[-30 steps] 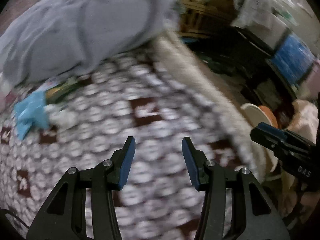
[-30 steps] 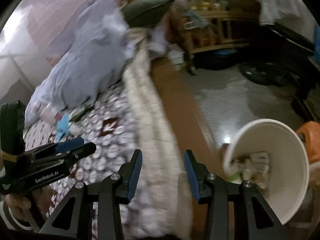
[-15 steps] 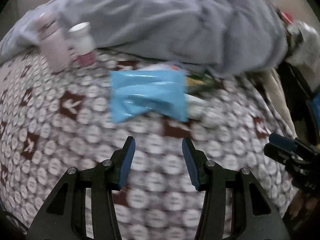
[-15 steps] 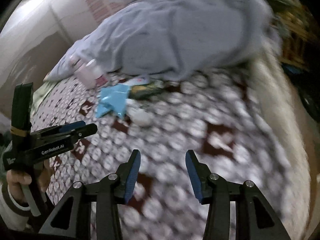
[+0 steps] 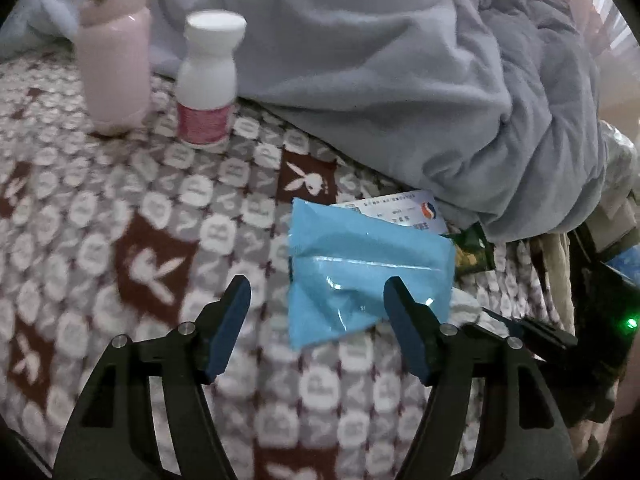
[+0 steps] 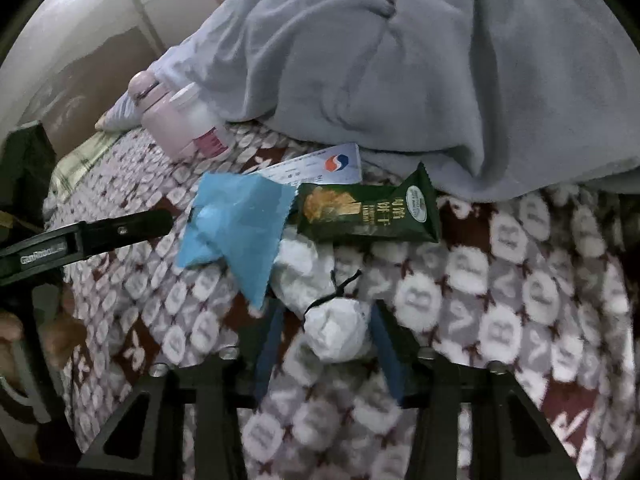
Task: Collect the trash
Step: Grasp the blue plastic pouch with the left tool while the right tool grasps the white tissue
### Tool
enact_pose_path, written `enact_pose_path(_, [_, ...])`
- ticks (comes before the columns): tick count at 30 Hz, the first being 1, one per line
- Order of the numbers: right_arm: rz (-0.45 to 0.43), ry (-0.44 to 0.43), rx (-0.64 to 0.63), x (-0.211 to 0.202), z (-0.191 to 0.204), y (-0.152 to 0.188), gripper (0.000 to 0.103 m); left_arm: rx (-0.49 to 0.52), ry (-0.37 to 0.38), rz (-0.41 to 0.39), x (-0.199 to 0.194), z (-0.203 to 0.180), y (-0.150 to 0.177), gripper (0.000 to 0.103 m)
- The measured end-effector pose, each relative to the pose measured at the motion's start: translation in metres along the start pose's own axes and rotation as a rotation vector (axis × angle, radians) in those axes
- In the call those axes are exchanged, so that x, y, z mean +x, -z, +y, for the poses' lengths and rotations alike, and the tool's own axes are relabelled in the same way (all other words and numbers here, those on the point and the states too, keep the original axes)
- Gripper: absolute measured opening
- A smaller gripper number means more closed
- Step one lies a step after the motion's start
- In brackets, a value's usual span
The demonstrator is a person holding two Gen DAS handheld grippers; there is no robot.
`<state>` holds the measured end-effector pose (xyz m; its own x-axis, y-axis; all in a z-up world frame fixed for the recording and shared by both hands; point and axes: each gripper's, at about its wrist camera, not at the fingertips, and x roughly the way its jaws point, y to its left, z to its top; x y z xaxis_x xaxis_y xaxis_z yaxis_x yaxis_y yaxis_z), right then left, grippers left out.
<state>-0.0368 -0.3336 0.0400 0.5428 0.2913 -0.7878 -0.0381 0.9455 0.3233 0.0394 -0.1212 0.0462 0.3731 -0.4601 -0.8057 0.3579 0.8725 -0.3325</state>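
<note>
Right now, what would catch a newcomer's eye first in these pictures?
The bright blue plastic wrapper on the patterned bedspread, just ahead of the left gripper. Beside it lie a dark green snack packet and a crumpled white tissue between the right gripper's fingers, with a grey blanket heaped behind.

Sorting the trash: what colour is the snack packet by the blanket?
Dark green snack packet, clearest in the right wrist view.

Both wrist views look steeply down, close, sharing the blue wrapper (image 5: 368, 268).
</note>
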Motion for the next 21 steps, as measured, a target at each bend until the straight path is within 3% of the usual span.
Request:
enact_pose_path(2, [-0.011, 0.001, -0.01, -0.005, -0.002, 0.002, 0.028, -0.018, 0.013, 0.009, 0.012, 0.003, -0.003, 0.068])
enact_pose_path(7, [-0.021, 0.025, -0.013, -0.02, -0.003, 0.011, 0.027, -0.083, 0.15, 0.025, 0.022, 0.001, -0.004, 0.068])
enact_pose_path(9, [-0.018, 0.029, -0.006, -0.024, -0.005, 0.014, 0.027, -0.051, 0.212, 0.058, 0.024, -0.01, 0.0, 0.068])
enact_pose_path(11, [-0.015, 0.04, -0.002, -0.026, -0.006, 0.016, 0.027, 0.011, 0.215, 0.067, 0.022, -0.024, 0.006, 0.067])
enact_pose_path(13, [-0.015, 0.054, 0.016, -0.031, -0.008, 0.02, 0.027, 0.056, 0.186, 0.056, 0.018, -0.034, 0.011, 0.054])
enact_pose_path(15, [-0.026, 0.047, 0.034, -0.041, -0.012, 0.025, 0.027, 0.045, 0.203, 0.065, 0.014, -0.037, 0.013, 0.04])
enact_pose_path(20, [-0.065, 0.065, 0.039, -0.073, -0.013, 0.041, 0.026, 0.095, 0.175, 0.054, -0.012, -0.052, 0.025, 0.033])
enact_pose_path(21, [-0.074, 0.071, 0.039, -0.079, -0.013, 0.044, 0.026, 0.11, 0.164, 0.045, -0.021, -0.054, 0.029, 0.016])
